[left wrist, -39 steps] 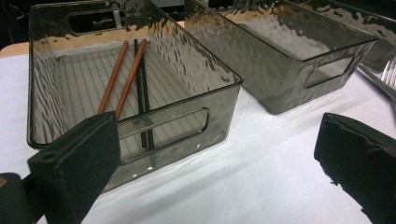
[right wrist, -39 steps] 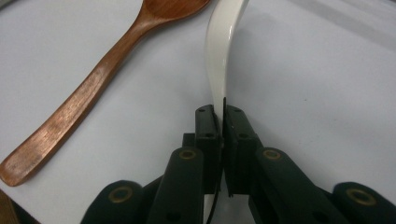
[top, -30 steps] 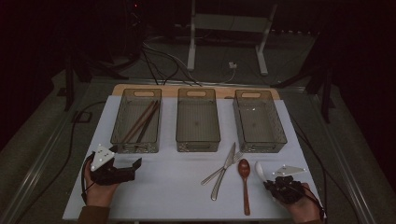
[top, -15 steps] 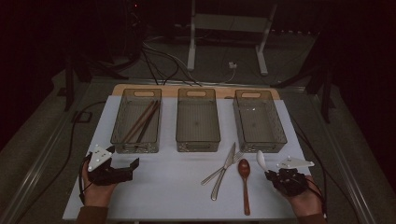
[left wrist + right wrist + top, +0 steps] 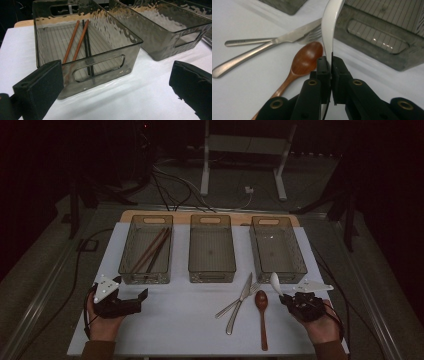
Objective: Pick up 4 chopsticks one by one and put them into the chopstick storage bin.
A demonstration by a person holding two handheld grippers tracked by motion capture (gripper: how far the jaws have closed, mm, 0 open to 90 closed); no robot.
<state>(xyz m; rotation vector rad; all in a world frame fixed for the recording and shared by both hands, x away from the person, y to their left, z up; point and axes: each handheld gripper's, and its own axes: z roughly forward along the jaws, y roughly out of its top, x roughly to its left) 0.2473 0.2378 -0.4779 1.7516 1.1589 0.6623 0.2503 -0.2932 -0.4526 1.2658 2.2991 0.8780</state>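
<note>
White-topped table [image 5: 190, 320], wooden edge showing along the far side. Three smoky clear plastic bins in a row at the back: left bin [image 5: 146, 249], middle bin [image 5: 211, 249], right bin [image 5: 278, 245]. In front of them, toward the right, a knife [image 5: 240, 302] crossed over a fork [image 5: 239, 300], with a wooden spoon [image 5: 261, 312] just beside.
</note>
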